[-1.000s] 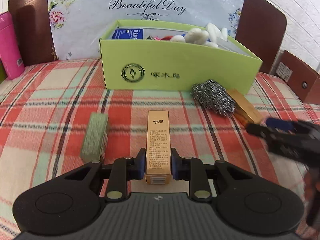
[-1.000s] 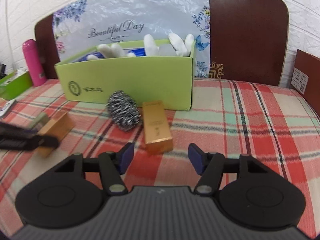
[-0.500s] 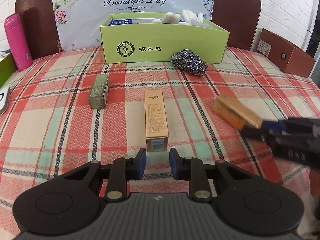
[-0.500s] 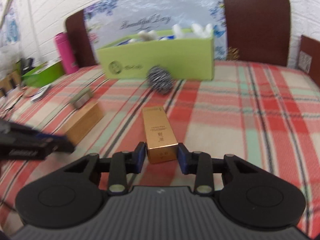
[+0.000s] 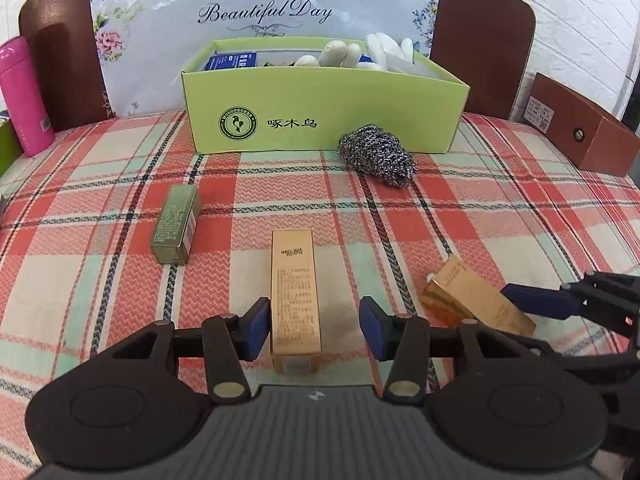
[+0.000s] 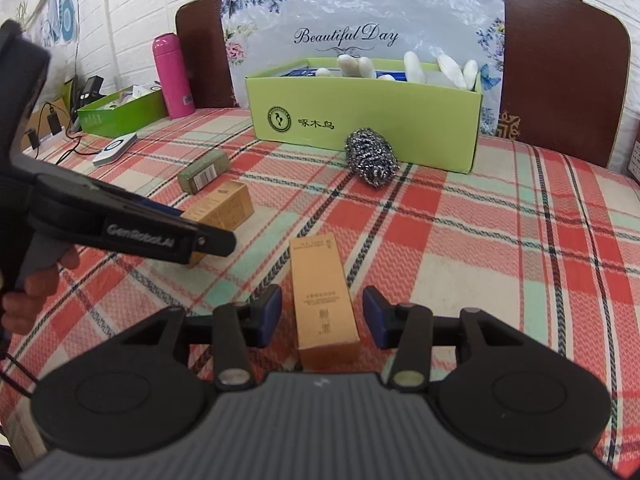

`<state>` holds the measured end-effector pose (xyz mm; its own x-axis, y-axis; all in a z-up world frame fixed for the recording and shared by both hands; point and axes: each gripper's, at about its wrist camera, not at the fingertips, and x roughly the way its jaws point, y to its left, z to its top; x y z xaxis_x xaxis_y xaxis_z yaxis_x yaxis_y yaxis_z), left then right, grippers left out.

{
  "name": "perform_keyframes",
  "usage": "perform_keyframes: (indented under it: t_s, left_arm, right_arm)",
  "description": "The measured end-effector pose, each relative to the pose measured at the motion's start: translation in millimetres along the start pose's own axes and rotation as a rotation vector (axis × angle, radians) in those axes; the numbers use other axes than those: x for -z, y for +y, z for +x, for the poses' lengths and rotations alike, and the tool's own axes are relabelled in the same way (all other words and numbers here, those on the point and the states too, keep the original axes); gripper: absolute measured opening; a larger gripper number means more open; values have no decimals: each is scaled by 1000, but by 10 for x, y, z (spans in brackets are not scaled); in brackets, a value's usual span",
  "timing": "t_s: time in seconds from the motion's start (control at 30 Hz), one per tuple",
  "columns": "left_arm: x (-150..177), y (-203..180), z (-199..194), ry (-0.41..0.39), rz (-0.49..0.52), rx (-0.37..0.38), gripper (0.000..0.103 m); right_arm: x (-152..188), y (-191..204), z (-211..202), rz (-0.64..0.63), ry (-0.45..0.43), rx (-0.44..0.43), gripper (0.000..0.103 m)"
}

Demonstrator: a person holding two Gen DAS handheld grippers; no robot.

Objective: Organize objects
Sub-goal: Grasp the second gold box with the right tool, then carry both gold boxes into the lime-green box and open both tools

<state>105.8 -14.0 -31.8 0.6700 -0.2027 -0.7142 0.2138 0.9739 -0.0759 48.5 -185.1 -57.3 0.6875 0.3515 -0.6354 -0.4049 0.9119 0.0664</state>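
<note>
Both wrist views sit low over the plaid surface point(image 5: 500, 216), facing 12 o'clock toward the green box point(image 5: 324, 120) point(image 6: 364, 120); shared: box, steel scourer point(image 5: 376, 156) point(image 6: 372, 158).

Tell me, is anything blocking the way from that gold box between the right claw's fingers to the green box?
Partly. The steel wool scrubber lies against the green box's front wall, on the straight line from the gold box between the open right gripper's fingers. Otherwise only bare plaid cloth lies between.

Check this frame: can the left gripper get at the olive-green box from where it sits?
Probably yes. The left gripper is open around a gold box; the olive-green box lies ahead to its left on bare cloth, nothing between.
</note>
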Motion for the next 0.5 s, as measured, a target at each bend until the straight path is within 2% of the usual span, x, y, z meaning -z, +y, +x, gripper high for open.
perform_keyframes:
  t_s: [0.03,0.13,0.2,0.23,0.27,0.3,0.4,0.5]
  left_arm:
    - [-15,11,12,2,-5,10,42]
    - [-40,26,39,9,-11,19,40]
    - [-41,18,61,12,-11,6,41]
    - [-41,19,79,17,-8,10,41]
    - [-36,18,92,24,-6,17,38]
    - [-30,14,93,26,-3,17,25]
    - [-45,15,28,20,-4,35,25]
    - [-126,-9,-108,-24,8,42,25]
  right_arm:
    - [-3,3,8,-2,1,-1,44]
    - [-4,-10,43,1,10,-7,44]
    - [-3,-5,84,-2,20,-4,40]
    - [6,1,107,-6,28,-10,34]
    - [15,10,115,-10,29,-14,32]
    - [18,20,110,-15,27,-11,32]
    - [-19,8,47,10,14,-38,31]
    - [-149,-38,-61,46,-31,-56,31]
